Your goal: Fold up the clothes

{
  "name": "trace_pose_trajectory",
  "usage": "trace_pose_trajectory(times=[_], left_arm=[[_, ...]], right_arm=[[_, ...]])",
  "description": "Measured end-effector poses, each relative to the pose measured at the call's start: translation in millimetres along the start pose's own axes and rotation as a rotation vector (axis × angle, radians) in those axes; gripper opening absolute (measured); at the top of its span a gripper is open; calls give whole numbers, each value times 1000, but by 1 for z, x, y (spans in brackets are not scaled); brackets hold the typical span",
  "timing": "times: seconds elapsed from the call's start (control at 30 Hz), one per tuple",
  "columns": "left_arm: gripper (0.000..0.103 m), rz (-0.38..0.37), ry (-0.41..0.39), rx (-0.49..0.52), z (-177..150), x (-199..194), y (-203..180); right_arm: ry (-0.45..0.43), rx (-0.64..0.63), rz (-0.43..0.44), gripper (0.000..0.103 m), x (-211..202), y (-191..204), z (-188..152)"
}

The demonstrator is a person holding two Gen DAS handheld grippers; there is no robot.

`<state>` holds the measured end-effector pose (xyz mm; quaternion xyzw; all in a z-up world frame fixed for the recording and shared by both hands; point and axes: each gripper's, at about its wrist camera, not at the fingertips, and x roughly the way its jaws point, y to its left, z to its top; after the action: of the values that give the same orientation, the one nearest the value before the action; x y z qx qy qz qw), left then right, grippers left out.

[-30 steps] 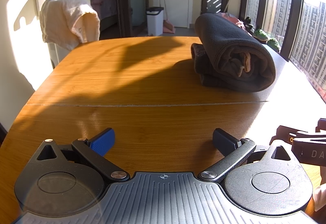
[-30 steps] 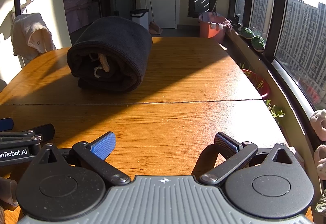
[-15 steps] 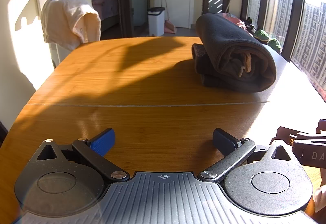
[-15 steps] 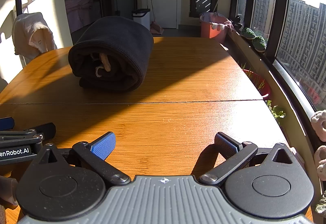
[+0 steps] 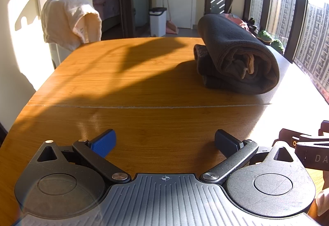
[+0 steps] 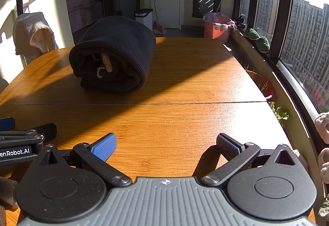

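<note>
Dark fleece garment [image 5: 238, 57], rolled near the tabletop's [image 5: 127, 86] far edge, looks soft and light; best pinched at its hem, while left gripper [image 5: 164, 140] and right gripper [image 6: 166, 142] gape empty.

bare table [image 6: 185, 123] ahead of both grippers, rolled dark garment [image 6: 115, 55] blocking far middle
</note>
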<state>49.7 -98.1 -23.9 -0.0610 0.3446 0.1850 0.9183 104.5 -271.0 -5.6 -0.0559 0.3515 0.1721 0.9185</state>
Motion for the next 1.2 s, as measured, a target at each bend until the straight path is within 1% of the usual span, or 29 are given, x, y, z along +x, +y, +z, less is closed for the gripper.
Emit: trace_pose_trajectory(times=[0.2, 0.97, 1.2], left_arm=[[103, 12, -1, -7, 4, 4, -4], [103, 14, -1, -13, 8, 10, -5], [103, 25, -4, -15, 8, 10, -9]], right_arm=[[-2, 0, 7, 103, -1, -2, -1], [-6, 5, 20, 103, -1, -9, -1], [-5, 12, 8, 103, 0, -13, -1]])
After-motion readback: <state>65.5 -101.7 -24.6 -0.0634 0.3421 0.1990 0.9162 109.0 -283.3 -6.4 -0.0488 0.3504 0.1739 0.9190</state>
